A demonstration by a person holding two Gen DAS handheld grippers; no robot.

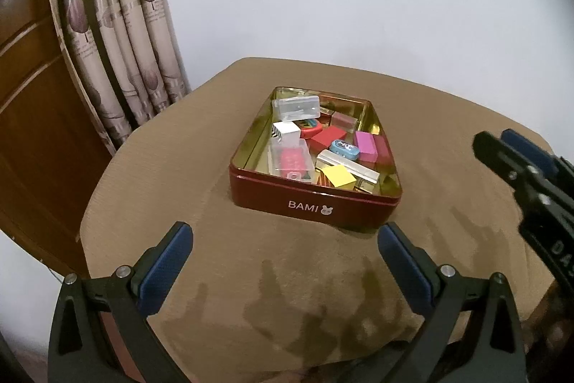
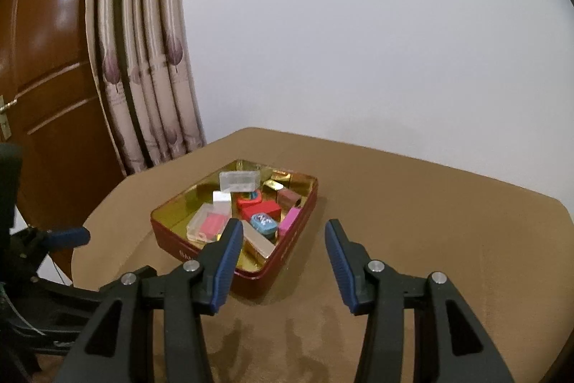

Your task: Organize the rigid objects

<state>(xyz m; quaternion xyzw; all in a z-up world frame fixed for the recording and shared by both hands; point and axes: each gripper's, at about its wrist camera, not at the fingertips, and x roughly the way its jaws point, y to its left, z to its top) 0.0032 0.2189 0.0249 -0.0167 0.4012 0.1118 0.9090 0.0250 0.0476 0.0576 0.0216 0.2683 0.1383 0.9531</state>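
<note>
Left claw (image 1: 285,239): jaws wide apart, holding nothing, above the bench (image 1: 179,167), short of the tin (image 1: 312,203).
Right claw (image 2: 281,232): jaws partly apart, empty, touching nothing, near the tin's corner.
Tin: red, on the brown-covered bench, filled with small boxes (image 1: 366,146).

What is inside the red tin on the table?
The red tin holds small boxes: a clear case, a pink box, a yellow block, a blue oval tin. Things beneath them are covered.
</note>
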